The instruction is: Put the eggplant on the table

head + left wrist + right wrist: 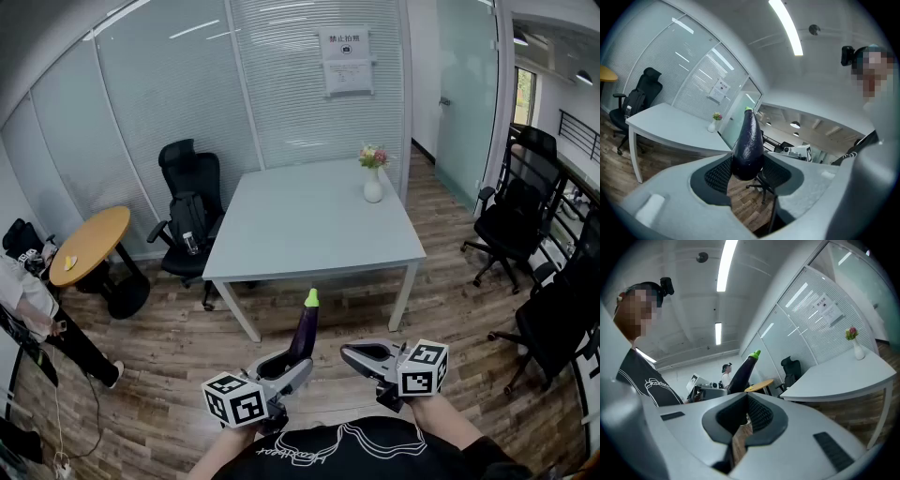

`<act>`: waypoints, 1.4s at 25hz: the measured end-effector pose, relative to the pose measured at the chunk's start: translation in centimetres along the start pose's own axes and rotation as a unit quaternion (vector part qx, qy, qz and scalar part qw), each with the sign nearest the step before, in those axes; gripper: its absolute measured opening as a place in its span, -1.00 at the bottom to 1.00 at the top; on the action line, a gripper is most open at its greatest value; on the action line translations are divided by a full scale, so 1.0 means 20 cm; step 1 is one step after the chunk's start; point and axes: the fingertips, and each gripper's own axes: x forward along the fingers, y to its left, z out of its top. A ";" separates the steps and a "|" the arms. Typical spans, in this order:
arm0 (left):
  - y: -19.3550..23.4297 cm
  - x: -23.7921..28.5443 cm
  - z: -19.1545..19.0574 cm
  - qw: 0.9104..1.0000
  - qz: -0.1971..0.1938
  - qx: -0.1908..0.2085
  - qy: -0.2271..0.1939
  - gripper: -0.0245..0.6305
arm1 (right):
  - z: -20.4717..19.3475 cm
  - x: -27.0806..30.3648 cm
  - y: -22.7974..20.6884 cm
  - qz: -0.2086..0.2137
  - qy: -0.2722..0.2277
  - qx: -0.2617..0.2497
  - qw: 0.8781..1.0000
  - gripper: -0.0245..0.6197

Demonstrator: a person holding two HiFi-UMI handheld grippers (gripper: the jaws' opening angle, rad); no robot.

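My left gripper [289,364] is shut on the thick end of a dark purple eggplant [304,330], which stands upright with its green stem on top. In the left gripper view the eggplant [749,143] rises from between the black pads [717,176]. The grey-white table [309,225] lies ahead across a strip of wooden floor, well apart from both grippers. My right gripper [352,353] hovers just right of the eggplant, its jaws together with nothing in them. From the right gripper view the eggplant [743,373] shows beyond the shut jaws, and the table [839,376] is to the right.
A white vase of flowers [373,180] stands at the table's far right corner. A black office chair [187,214] is left of the table and more chairs [516,220] are at the right. A round wooden table [89,244] and a person [28,309] are at the far left.
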 end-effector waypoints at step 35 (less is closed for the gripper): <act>0.66 0.62 0.39 0.998 -0.048 -0.031 0.005 -0.27 | 0.31 0.28 -0.84 -0.053 -0.018 0.047 0.997 -0.90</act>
